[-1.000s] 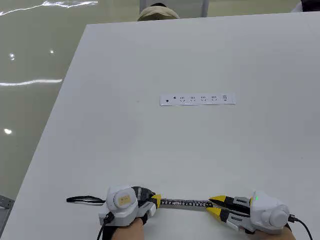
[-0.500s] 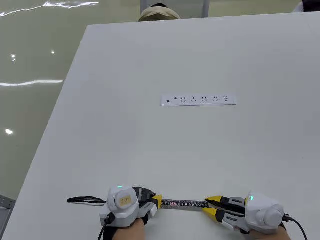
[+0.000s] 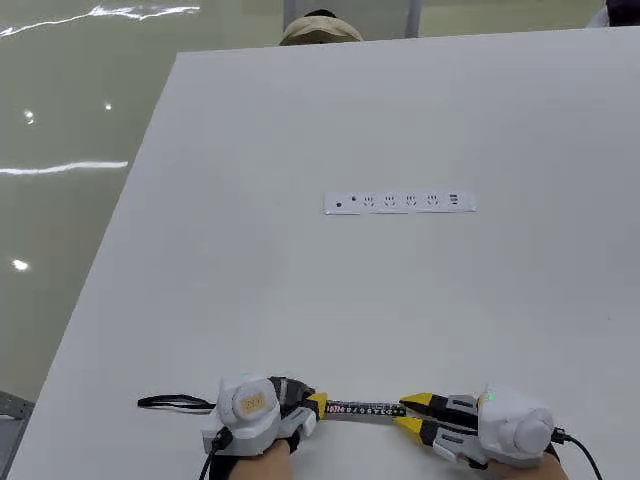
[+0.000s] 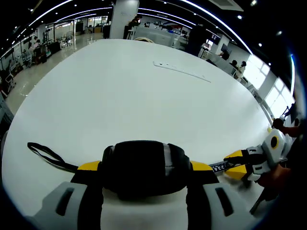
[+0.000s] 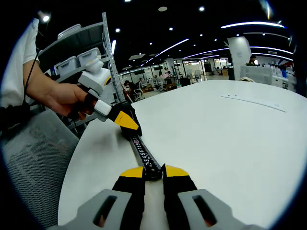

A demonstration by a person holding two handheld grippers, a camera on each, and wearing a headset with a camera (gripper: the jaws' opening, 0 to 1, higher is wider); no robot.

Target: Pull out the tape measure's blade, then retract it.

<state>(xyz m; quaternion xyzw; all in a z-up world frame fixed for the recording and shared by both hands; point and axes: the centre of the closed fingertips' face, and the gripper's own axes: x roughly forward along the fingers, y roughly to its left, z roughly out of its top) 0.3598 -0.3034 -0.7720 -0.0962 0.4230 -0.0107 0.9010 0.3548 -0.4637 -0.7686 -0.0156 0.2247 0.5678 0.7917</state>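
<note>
The left tool (image 4: 145, 168) is closed around the black tape measure case (image 4: 144, 155), low at the near edge of the worktop (image 3: 350, 300). The right tool (image 5: 153, 171) is pinched tight on the end of the blade (image 5: 143, 149), which spans the short gap between both tools. The blade appears to sit just above the surface; contact cannot be confirmed. The wrist strap (image 3: 172, 402) lies on the worktop left of the case. A power strip (image 3: 400, 202) lies well apart, mid-worktop.
</note>
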